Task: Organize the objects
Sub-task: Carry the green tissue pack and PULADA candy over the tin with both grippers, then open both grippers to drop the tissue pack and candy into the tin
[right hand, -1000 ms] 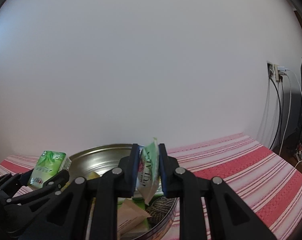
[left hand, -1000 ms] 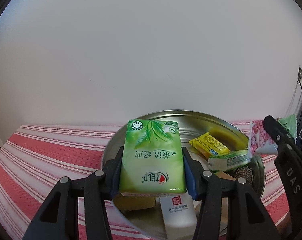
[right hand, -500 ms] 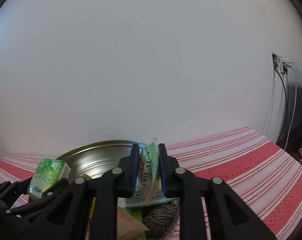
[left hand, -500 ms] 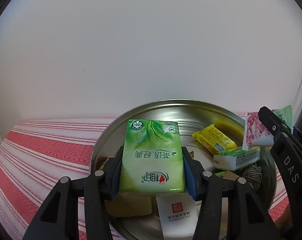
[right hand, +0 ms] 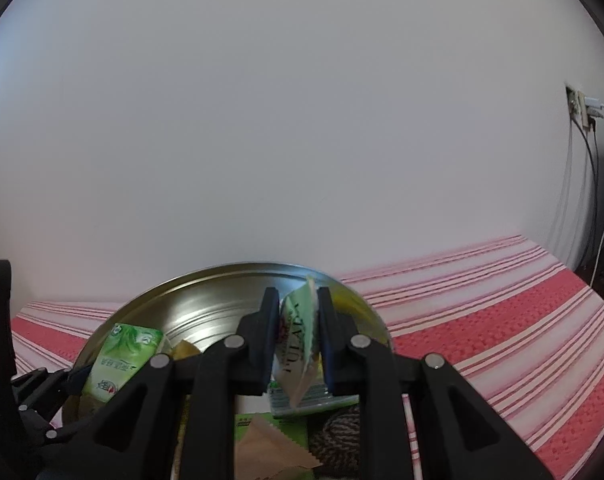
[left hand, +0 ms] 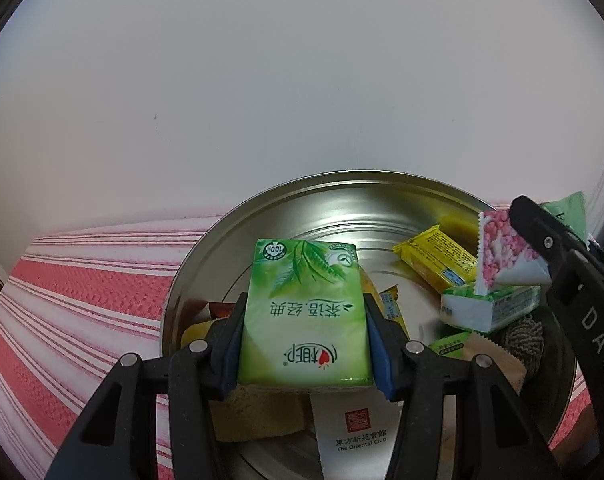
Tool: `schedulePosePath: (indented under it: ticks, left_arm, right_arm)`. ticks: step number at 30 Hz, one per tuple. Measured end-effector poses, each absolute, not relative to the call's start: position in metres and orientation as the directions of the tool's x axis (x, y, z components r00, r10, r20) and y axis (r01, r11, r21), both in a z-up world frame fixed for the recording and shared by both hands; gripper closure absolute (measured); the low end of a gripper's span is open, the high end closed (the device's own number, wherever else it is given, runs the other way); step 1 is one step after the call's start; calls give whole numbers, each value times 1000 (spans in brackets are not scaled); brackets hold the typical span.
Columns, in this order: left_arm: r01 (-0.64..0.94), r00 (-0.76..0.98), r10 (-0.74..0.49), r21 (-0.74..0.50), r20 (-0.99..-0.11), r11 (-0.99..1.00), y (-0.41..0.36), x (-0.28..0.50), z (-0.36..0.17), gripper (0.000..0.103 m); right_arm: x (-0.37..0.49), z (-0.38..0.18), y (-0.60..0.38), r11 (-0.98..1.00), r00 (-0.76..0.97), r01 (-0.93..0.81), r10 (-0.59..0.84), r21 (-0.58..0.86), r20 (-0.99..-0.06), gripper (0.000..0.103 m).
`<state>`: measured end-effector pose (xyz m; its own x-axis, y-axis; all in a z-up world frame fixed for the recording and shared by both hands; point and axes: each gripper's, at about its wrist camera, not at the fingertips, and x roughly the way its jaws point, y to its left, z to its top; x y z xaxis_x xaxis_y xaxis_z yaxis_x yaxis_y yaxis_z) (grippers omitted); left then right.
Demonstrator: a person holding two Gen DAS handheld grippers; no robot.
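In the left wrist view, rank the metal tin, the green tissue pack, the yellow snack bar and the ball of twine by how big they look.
1. metal tin
2. green tissue pack, though it looks enlarged because it sits close to the camera in the left tongs
3. yellow snack bar
4. ball of twine, partly hidden, so its order against the bar is unsure

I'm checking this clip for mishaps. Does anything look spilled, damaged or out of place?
Nothing stands out. The left gripper jaws clamp a green tissue pack over the metal tin; the right gripper jaws pinch a small sachet above it. The items in the tin lie jumbled but look intact, with nothing spilled on the striped cloth.
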<state>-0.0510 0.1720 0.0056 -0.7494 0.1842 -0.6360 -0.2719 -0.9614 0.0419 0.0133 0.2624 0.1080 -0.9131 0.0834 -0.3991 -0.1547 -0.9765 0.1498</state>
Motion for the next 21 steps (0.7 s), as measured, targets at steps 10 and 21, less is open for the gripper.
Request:
schedulePosePath:
  ticks: [10,21]
  left_arm:
    - [-273,-763,184,51,-620,-961,170,-53,5,49]
    - [-265,-771,175,59,-612,-962,182,-63,-5,48]
  right_arm:
    - [6,102,270,-969,-896,-108,-3,224,-444,85]
    - [-1,95,279,-958,-871,-57,-89,281,-482,85]
